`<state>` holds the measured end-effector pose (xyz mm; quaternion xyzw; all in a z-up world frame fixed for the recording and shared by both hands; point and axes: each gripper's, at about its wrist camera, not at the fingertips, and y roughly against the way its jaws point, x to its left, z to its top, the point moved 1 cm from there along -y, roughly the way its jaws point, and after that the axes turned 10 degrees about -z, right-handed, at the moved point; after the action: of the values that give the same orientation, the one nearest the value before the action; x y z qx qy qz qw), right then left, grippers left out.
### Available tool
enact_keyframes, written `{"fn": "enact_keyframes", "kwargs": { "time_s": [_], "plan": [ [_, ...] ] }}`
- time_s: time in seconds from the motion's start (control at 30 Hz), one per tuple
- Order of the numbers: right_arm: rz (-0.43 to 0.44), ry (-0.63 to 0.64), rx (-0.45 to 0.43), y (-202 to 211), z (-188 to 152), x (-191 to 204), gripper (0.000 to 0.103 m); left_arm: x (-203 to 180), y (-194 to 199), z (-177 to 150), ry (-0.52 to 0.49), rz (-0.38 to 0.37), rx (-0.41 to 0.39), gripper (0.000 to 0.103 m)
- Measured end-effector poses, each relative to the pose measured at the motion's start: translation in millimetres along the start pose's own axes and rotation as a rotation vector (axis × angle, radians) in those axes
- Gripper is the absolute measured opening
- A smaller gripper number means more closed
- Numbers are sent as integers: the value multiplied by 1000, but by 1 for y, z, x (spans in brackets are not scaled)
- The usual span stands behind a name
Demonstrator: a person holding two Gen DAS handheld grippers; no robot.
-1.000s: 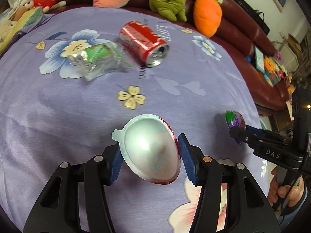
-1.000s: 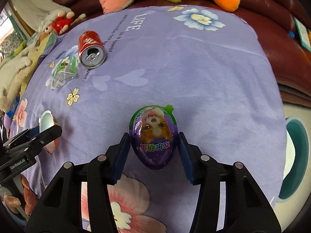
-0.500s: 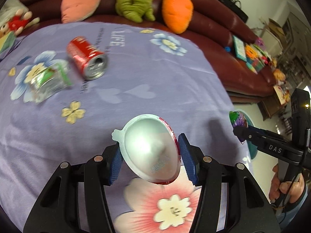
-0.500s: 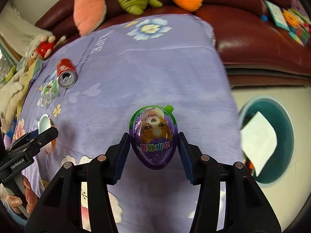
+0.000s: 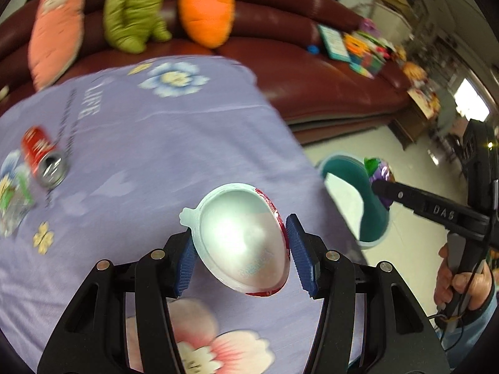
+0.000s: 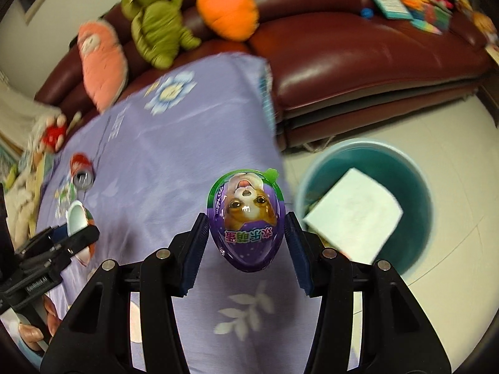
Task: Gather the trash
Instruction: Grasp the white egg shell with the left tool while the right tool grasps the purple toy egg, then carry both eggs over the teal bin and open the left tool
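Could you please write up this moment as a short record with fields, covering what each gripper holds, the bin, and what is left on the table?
left gripper: shut on silver egg half
right gripper: shut on purple egg half
bin: teal, on the floor beside the table, white paper inside
left on table: red can on its side, clear wrapper next to it
table cover: purple floral cloth
behind table: sofa with plush toys

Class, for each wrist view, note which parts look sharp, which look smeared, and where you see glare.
Left wrist view: the silver egg half is sharp with a bright central glare; the red can and sofa toys smear. Right wrist view: the purple egg is crisp, the teal bin and cloth blur; fisheye bends the edges.
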<state>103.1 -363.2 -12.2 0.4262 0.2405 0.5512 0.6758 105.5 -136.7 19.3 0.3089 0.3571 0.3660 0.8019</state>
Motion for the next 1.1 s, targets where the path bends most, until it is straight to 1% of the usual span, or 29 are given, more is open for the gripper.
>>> {"fn": "enact_keyframes", "kwargs": {
  "time_s": [0.17,0.33,0.5,0.73,0.97,1.1],
  "plan": [
    [-25,-105,-48,16,6,-56,48,-46,-28,18,-76,-49,34,55],
    [-42,-179,-55,18,3,-102,48,-87,-66,29,-127,-91,86,55],
    [-26,-222,-54,11,1,-126,48,-111,-104,33,-147,-106,148,55],
    [-17,-269,-48,-1,0,-150,48,-132,-146,39,-169,-109,201,56],
    [-30,-291,-27,-16,0,-167,48,-144,-180,39,-181,-114,246,56],
    [-36,-302,-20,-24,3,-173,48,-145,-191,38,-177,-118,262,56]
  ]
}}
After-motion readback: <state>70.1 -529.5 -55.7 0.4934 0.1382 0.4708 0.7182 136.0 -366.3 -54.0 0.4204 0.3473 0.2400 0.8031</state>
